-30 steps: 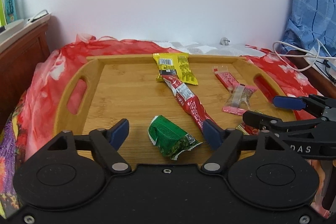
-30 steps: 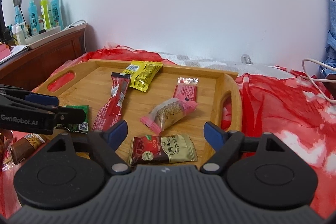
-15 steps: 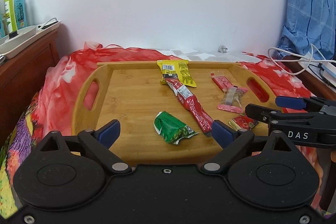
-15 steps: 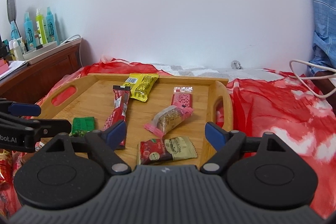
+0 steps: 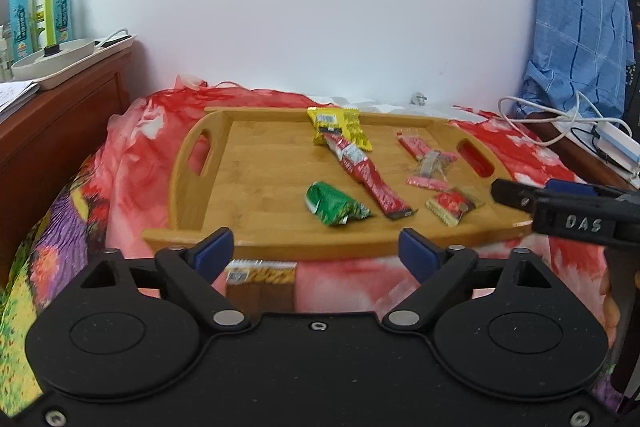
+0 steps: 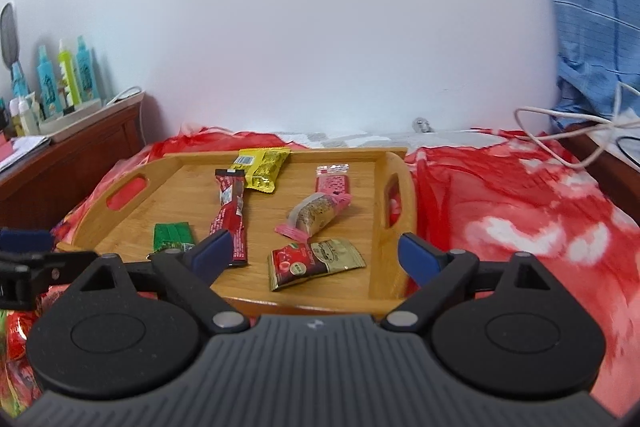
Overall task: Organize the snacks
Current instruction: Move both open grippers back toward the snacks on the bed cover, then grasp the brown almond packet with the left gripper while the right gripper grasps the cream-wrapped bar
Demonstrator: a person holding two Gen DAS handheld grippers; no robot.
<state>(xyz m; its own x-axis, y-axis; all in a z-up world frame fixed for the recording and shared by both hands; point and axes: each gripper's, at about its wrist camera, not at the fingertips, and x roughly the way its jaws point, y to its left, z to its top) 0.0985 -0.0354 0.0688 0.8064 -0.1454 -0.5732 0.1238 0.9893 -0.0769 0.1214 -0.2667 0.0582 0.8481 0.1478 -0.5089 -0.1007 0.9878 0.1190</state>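
A wooden tray (image 5: 260, 167) (image 6: 168, 199) lies on the red bedcover and holds a yellow packet (image 5: 340, 127), a long red stick (image 5: 366, 179), a green packet (image 5: 332, 205), a pink wafer (image 5: 414, 147), a grain bar (image 5: 434, 169) and a red-gold packet (image 6: 316, 261). My left gripper (image 5: 316, 251) hovers before the tray's front rim, its jaws closing with nothing gripped. A brown packet (image 5: 260, 281) lies on the cover beneath it. My right gripper (image 6: 314, 253) hangs over the tray's near right corner, its jaws opening, clear of the red-gold packet.
A wooden cabinet (image 5: 60, 115) with spray bottles (image 5: 40, 11) stands at the left. White cables and a power strip (image 5: 560, 119) lie at the right under a blue checked cloth (image 5: 580, 27). Red bedcover (image 6: 520, 207) spreads right of the tray.
Both grippers have drawn back from the tray and risen a little. The green packet now lies well ahead of the left fingers, and the brown packet has come into view.
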